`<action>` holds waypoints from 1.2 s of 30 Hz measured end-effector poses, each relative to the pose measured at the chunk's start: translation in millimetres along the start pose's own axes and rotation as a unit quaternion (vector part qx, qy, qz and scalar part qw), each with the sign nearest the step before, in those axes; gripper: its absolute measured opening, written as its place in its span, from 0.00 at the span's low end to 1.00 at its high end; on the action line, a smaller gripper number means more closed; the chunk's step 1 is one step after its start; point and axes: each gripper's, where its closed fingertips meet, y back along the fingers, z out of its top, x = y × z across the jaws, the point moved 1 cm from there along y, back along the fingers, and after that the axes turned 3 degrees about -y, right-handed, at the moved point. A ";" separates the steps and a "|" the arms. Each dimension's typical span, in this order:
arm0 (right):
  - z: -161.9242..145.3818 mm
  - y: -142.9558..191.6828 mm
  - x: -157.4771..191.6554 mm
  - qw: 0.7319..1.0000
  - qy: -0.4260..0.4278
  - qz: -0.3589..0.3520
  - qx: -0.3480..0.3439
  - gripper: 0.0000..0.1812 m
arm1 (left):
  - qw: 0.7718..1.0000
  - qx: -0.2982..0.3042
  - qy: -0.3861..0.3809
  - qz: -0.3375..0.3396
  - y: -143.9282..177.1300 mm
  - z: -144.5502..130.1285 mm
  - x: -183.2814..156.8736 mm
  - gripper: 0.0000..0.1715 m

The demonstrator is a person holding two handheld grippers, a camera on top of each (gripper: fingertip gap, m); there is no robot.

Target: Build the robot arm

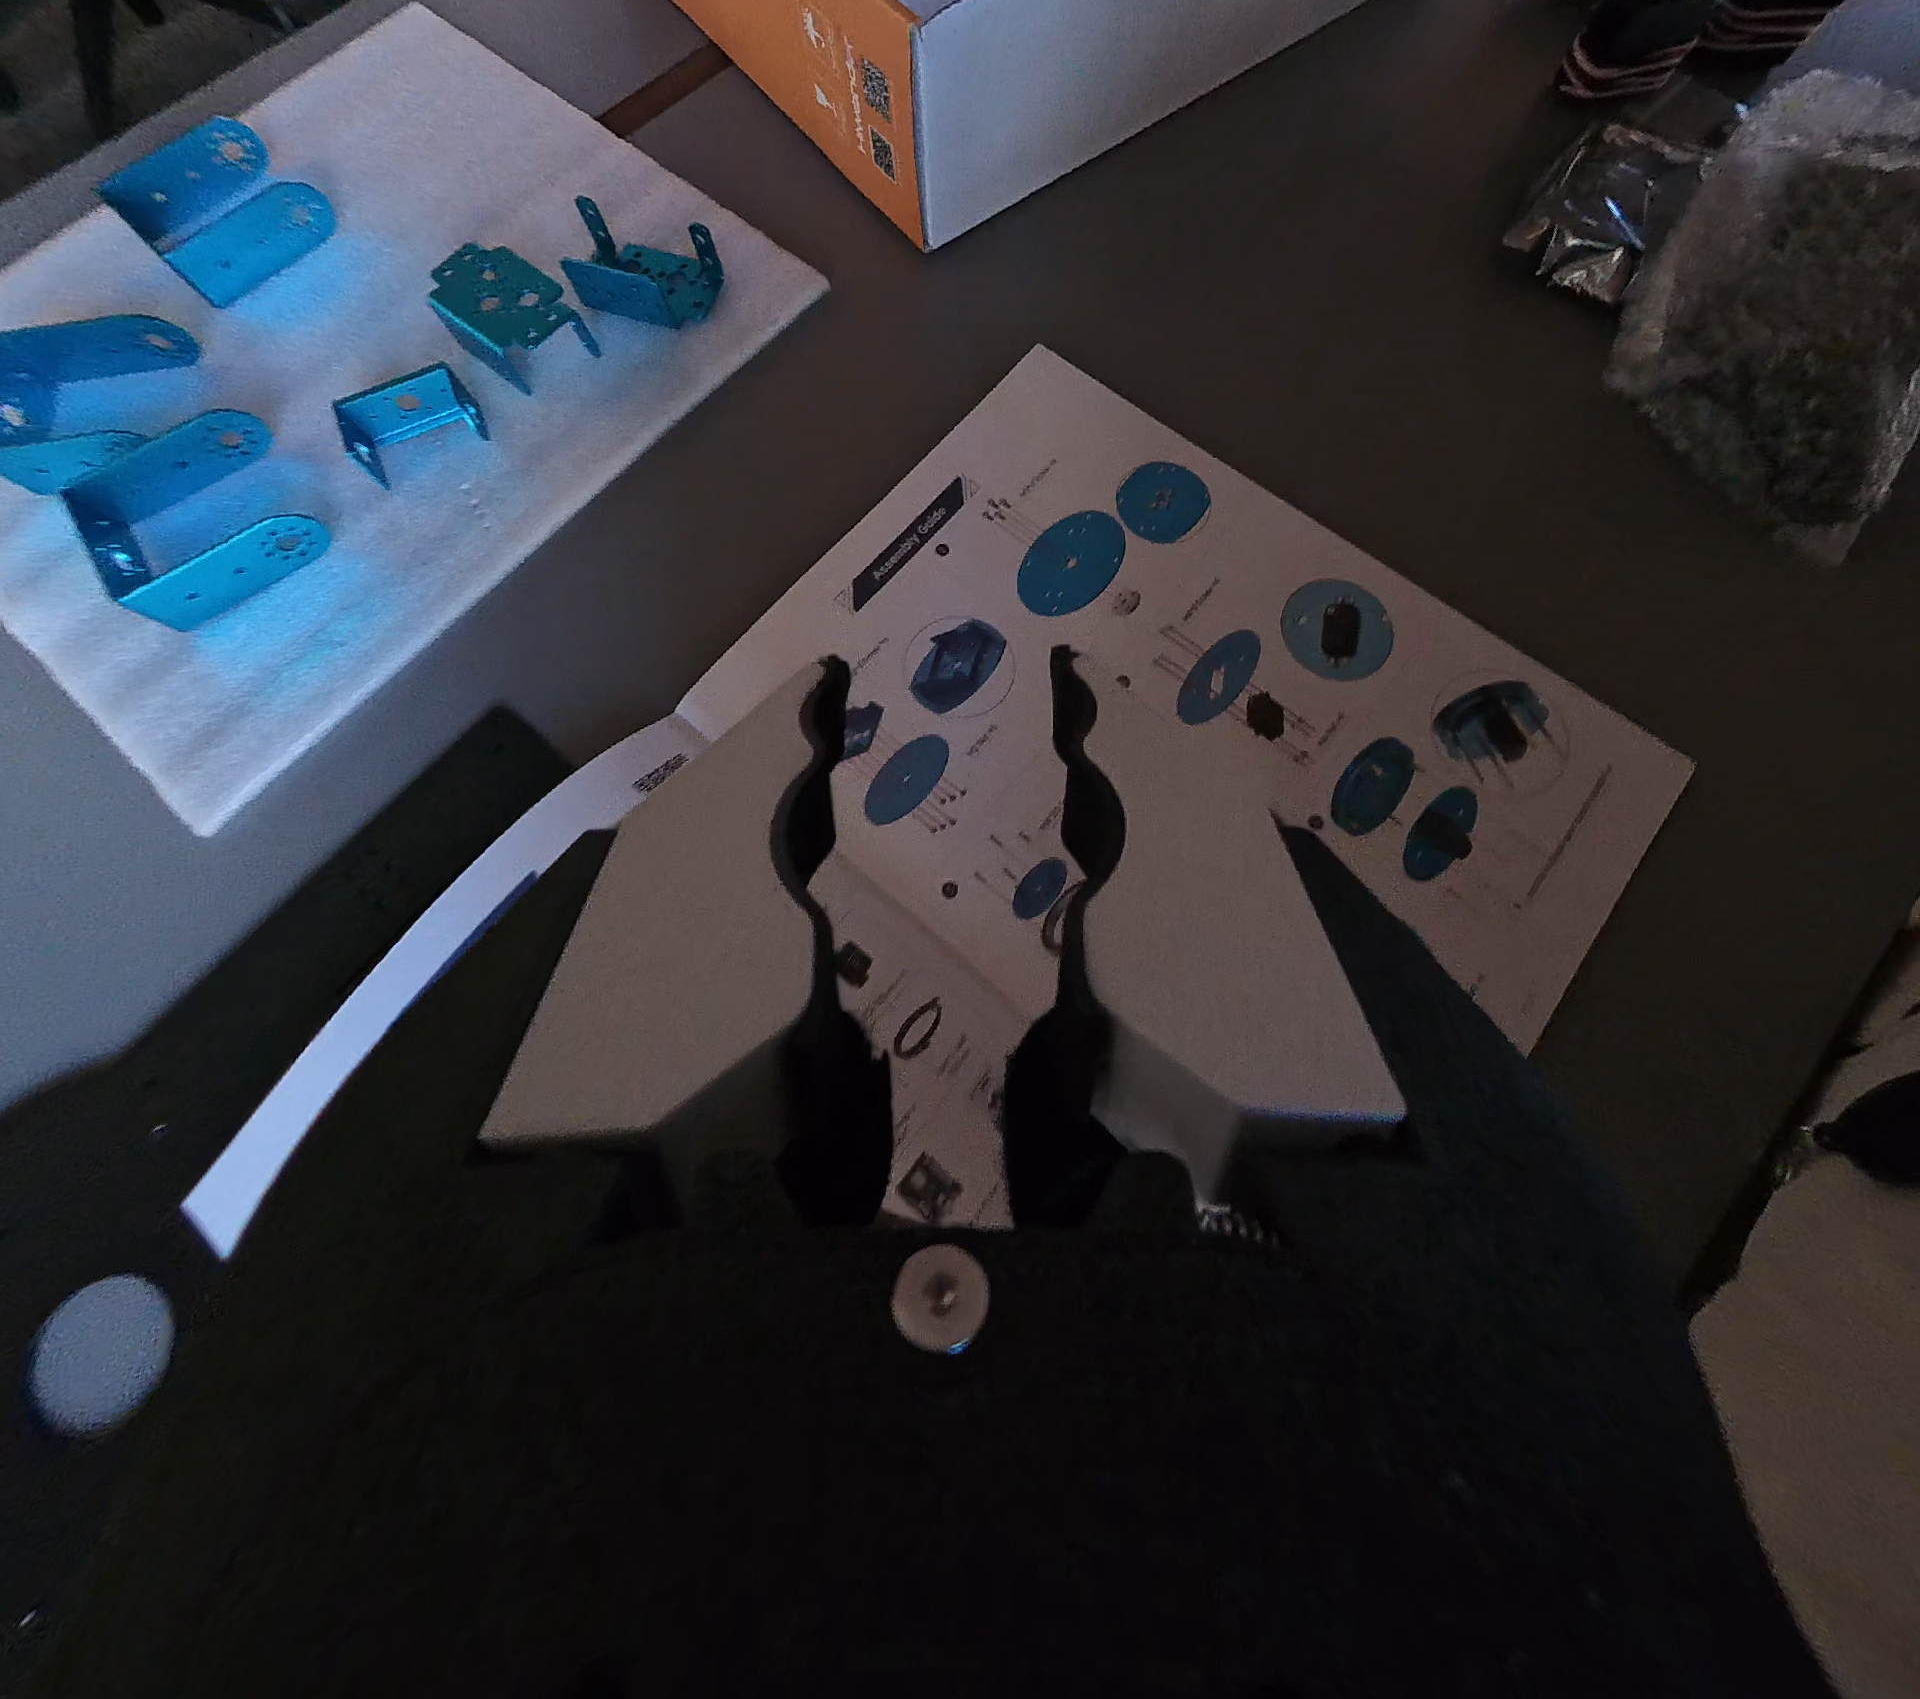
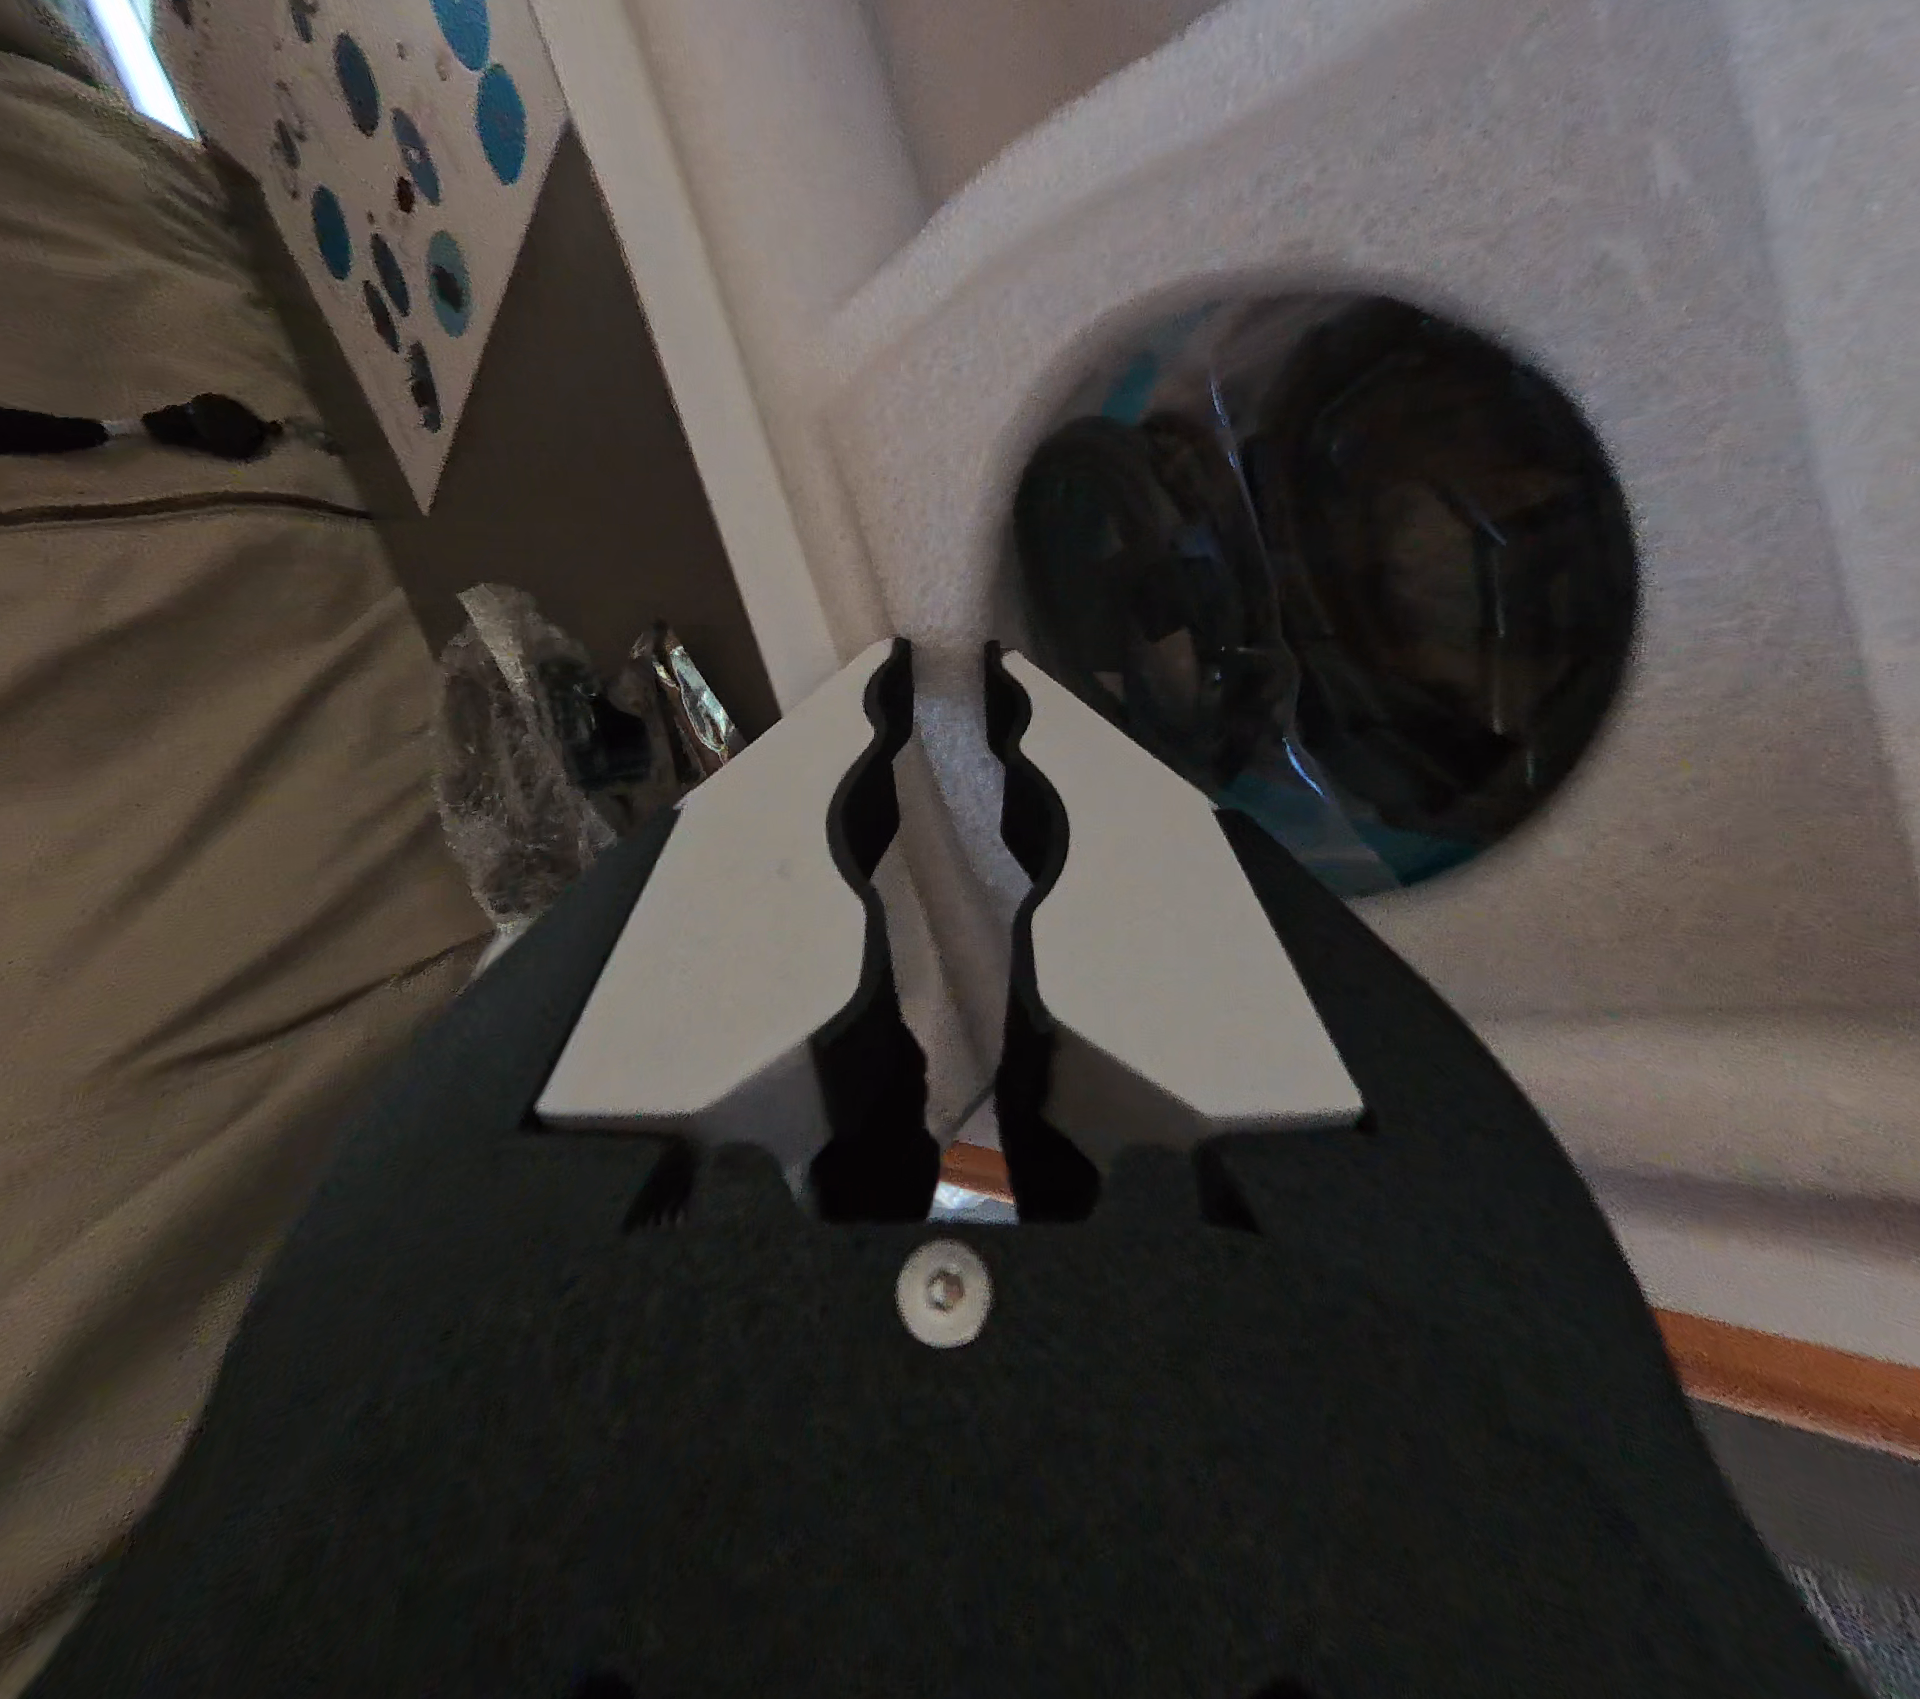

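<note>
My left gripper is open and empty. It hovers over a printed sheet with blue round drawings, lying on the grey table. My right gripper is inside an orange-and-white box. Its jaws are narrowed on the edge of the white foam insert, right beside a round pocket. The pocket holds black parts in a clear bag. The same box shows at the top of the left wrist view.
Several blue metal brackets lie on a white foam sheet at the left. Two black servos and bags of small parts sit at the right. A person in beige clothing is close by. There is about 45 cm between the tips of the two grippers.
</note>
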 end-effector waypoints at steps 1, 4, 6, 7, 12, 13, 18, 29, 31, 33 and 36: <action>0.3 2.5 1.1 1.000 0.000 0.008 -0.004 0.06 | 1.000 -0.002 -0.007 0.005 5.1 -1.3 -0.3 0.23; 14.7 24.2 17.8 0.997 0.011 0.047 -0.065 0.06 | 1.000 -0.008 -0.018 0.009 18.1 -5.5 -3.4 0.23; 25.1 42.3 24.9 0.992 0.020 0.051 -0.117 0.05 | 1.000 -0.010 -0.026 0.013 23.6 -8.9 -3.9 0.23; 29.5 52.3 28.0 0.988 0.028 0.049 -0.144 0.05 | 0.999 -0.010 -0.030 0.018 25.2 -10.4 -2.7 0.23; 40.9 99.3 50.0 0.968 0.059 0.038 -0.239 0.05 | 1.000 -0.014 -0.021 0.012 25.8 -9.5 -4.9 0.23; 42.9 106.7 55.3 0.966 0.067 0.033 -0.249 0.05 | 1.000 -0.018 -0.016 0.006 24.9 -7.6 -7.5 0.23; 73.1 120.9 49.3 0.963 0.079 -0.051 -0.251 0.06 | 0.999 -0.039 0.008 -0.009 17.1 1.6 -18.0 0.23; 147.7 37.9 -37.6 0.983 0.112 -0.147 -0.019 0.07 | 0.999 -0.038 0.023 0.011 22.6 -3.4 -27.7 0.23; 143.4 35.1 -49.4 0.982 0.102 -0.156 0.010 0.07 | 0.999 -0.035 0.025 0.021 26.0 -6.9 -24.0 0.23; 142.9 34.4 -41.3 0.988 0.099 -0.114 -0.007 0.07 | 0.999 -0.036 0.033 0.022 28.1 -9.9 -21.1 0.23; 148.2 45.9 -37.9 0.986 0.110 -0.114 -0.046 0.07 | 0.998 -0.035 0.044 0.023 27.9 -14.2 -15.4 0.23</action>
